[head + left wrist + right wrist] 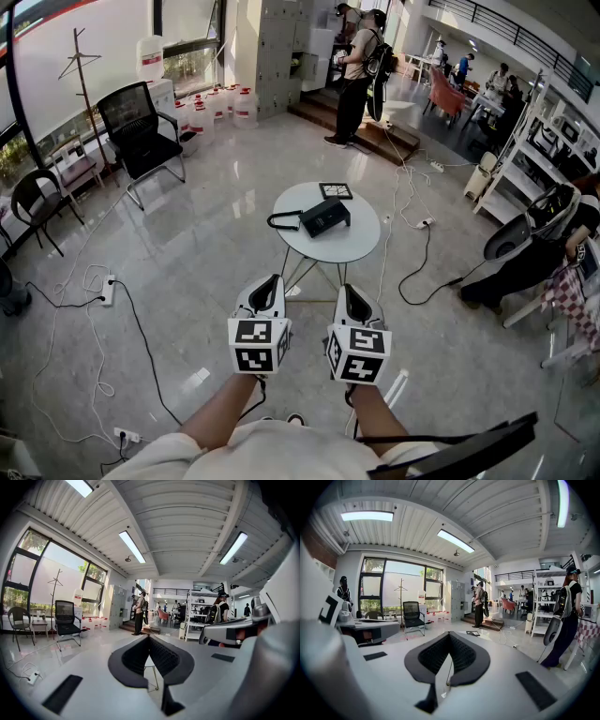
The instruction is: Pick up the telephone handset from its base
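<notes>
L gripper & R gripper are both pinched shut w/ nothing in them, well back from the table. Handset lies on its base there. Prob. light, hard, smooth plastic; cord will tug. Best grab its thin middle.

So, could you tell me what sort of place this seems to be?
Probably an open-plan office or workshop: a black office chair, metal shelving along the right, and a small round table holding a telephone.
</notes>
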{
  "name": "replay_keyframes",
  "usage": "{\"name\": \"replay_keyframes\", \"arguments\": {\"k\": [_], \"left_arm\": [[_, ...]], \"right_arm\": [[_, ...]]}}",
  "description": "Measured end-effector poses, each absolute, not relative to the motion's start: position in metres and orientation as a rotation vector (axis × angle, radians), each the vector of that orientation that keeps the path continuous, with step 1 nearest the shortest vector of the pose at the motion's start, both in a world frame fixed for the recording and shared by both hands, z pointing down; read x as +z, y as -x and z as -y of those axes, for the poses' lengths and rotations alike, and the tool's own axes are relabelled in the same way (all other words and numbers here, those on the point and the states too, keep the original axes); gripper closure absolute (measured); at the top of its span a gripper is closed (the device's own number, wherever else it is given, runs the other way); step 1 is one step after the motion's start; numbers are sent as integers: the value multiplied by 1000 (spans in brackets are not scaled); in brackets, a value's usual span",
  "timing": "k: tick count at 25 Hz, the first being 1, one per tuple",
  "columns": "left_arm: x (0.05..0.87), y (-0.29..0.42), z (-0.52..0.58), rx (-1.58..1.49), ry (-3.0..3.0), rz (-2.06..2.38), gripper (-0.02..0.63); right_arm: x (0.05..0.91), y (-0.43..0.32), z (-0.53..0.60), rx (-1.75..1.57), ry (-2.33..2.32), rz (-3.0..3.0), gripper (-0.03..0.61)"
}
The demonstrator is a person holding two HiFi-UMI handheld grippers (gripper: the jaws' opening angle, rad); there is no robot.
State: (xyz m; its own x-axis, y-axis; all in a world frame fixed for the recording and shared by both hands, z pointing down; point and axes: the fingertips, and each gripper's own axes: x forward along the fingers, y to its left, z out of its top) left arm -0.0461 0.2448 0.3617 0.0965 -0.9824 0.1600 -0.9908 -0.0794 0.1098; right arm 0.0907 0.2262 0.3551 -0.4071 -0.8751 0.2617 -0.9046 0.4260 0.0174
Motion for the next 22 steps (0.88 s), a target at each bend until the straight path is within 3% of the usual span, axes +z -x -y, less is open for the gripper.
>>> {"name": "replay_keyframes", "arguments": {"k": [22], "left_arm": [[384, 60, -275, 100, -2173, 1944, 597]], "right_arm": [[375, -109, -256, 298, -1693, 2386, 554]]}}
